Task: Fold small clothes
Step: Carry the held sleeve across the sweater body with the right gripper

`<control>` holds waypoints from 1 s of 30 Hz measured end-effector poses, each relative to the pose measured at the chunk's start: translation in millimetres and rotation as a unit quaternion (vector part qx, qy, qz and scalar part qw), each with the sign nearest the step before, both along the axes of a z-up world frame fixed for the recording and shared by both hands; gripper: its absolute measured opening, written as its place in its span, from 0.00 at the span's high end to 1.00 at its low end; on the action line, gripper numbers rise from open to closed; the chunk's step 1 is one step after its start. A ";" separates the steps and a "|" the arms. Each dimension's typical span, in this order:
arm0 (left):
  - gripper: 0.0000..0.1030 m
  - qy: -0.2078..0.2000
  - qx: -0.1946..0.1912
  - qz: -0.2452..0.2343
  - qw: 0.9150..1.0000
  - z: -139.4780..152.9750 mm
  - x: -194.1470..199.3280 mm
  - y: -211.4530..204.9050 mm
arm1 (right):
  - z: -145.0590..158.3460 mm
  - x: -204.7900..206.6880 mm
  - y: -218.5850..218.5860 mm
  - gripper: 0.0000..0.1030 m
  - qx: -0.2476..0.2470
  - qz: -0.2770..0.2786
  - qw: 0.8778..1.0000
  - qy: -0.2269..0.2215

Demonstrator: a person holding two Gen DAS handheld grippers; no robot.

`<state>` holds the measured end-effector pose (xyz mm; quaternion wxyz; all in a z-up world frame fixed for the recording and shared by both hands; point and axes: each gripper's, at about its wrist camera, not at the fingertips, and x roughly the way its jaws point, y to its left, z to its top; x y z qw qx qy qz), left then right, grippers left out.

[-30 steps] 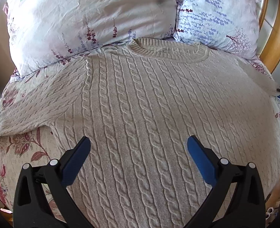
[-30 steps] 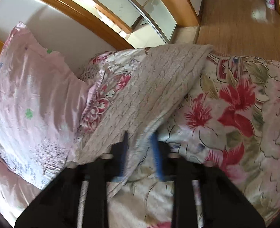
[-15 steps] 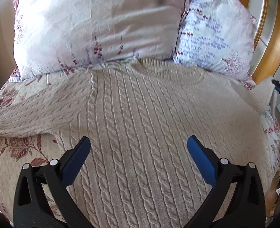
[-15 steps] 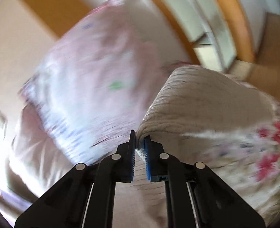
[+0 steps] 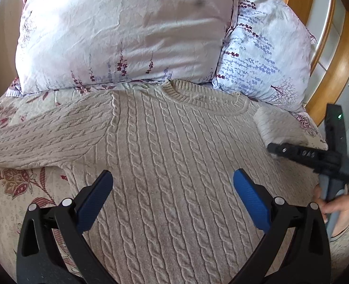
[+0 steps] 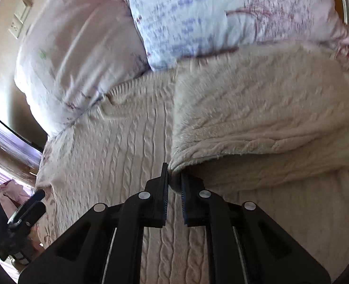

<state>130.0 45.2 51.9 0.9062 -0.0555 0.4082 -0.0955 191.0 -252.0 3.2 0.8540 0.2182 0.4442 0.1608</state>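
A cream cable-knit sweater (image 5: 174,156) lies flat on the bed, neck toward the pillows, its left sleeve (image 5: 44,139) stretched out to the left. My left gripper (image 5: 173,187) is open and empty, hovering over the sweater's middle. My right gripper (image 6: 174,184) is shut on the end of the right sleeve (image 6: 257,118) and holds it lifted over the sweater's body. In the left wrist view the right gripper (image 5: 271,148) comes in from the right with the folded-over sleeve (image 5: 281,127).
Two floral pillows (image 5: 127,35) (image 5: 266,56) lie just behind the sweater's neck. A flowered bedspread (image 5: 13,184) lies under the sweater. A wooden headboard frame (image 5: 333,71) stands at the right. A hand (image 5: 335,210) grips the right tool.
My right gripper has closed on the right sleeve, lifted it off the bed's edge and carried it inward over the sweater. My left gripper has drawn back slightly, still open.
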 end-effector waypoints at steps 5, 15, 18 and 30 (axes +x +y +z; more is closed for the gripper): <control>0.02 0.002 -0.016 0.000 1.000 -0.2 3.1 6.4 | 12.6 -4.3 -39.1 0.39 0.075 -0.048 0.996 0.007; 0.02 -0.007 -0.011 -0.002 1.000 0.0 5.0 10.9 | 9.6 -0.2 -124.0 0.73 0.079 -0.236 0.968 0.019; 0.02 -0.002 -0.013 -0.002 1.000 -1.2 5.6 13.9 | 24.6 4.6 -119.6 0.90 0.024 -0.236 0.972 -0.009; 0.02 0.013 -0.122 -0.005 0.992 -0.1 12.7 28.9 | 51.6 32.4 72.4 0.68 0.015 0.112 0.993 -0.044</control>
